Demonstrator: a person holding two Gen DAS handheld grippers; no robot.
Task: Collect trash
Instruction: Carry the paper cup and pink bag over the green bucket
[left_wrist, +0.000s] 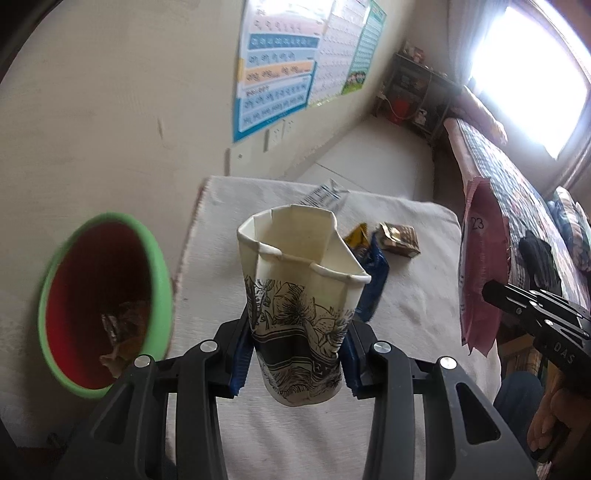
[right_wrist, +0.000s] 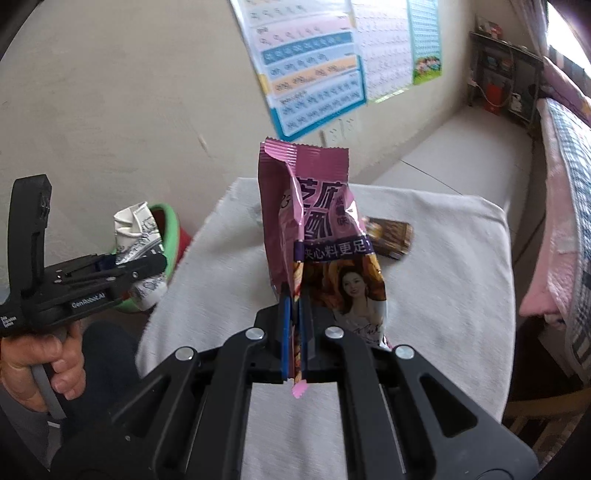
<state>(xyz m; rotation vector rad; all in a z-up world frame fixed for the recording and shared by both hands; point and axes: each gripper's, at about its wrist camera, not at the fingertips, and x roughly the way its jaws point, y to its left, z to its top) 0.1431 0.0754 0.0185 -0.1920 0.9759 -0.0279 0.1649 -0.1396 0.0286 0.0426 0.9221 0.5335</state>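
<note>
Both tongs are loaded. Left gripper squeezes a crumpled paper cup between its blue pads, the jaws narrowed against the cup's lower half so that the dented rim stands up beyond the fingertips. Right gripper is pinched tight on the bottom seam of a pink snack wrapper, which stands upright above the jaws with its crimped top edge farthest from the camera.

To the left of the cup, off the table's left edge, is a bin with a green rim and red inside; some crumpled wrappers lie at its bottom. In the right wrist view the cup and the left gripper sit in front of that bin, with a hand gripping the handle at the lower left.

Below both grippers spreads a table covered with a pale cloth. On its far part lie more scraps: a blue packet just behind the cup, a yellow wrapper touching it, a brown packet to their right, and a white printed carton farther back. The cup hides part of these.

Posters hang on the far wall, and a bed with a checked quilt runs along the right.
</note>
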